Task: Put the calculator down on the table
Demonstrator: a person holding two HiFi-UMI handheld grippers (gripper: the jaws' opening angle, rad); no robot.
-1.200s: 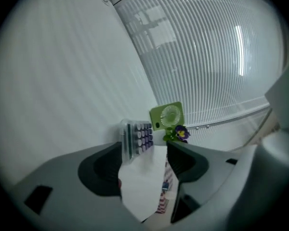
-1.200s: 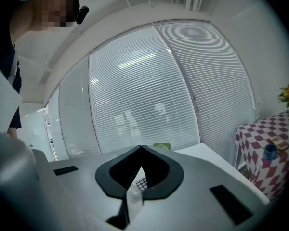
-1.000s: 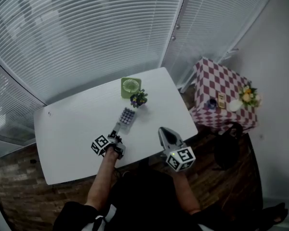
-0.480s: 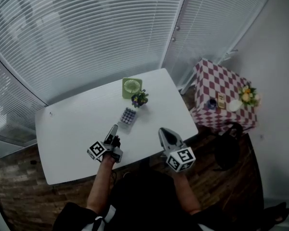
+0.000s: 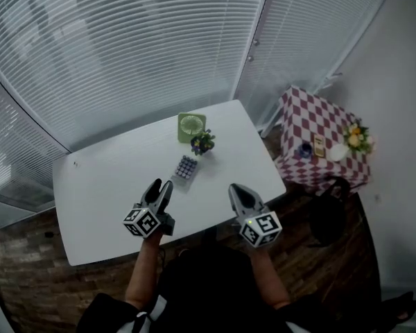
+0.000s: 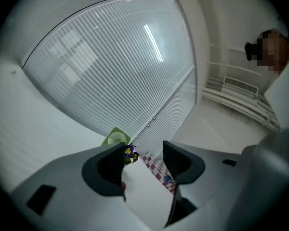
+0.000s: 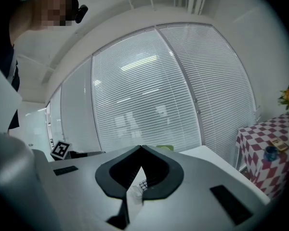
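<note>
The calculator (image 5: 186,167) lies flat on the white table (image 5: 104,186), a little in front of the flower pot. My left gripper (image 5: 160,186) hangs above the table's near edge, short of the calculator and clear of it. Its jaws are opening and nothing is between them. In the left gripper view, that gripper (image 6: 144,160) frames only bare tabletop. My right gripper (image 5: 234,189) hovers by the near right side, shut and empty, its tips meeting (image 7: 142,147). Below those tips a bit of the calculator (image 7: 142,184) shows.
A green fan (image 5: 191,126) and a small pot of flowers (image 5: 202,142) stand behind the calculator. To the right is a red-checked side table (image 5: 312,134) with small items, and a dark bag (image 5: 327,217) sits on the floor. Window blinds run along the far side.
My left gripper has come away from the calculator's near end, risen, drawn back toward me and rolled. The calculator stays on the table. The right gripper has not moved.
</note>
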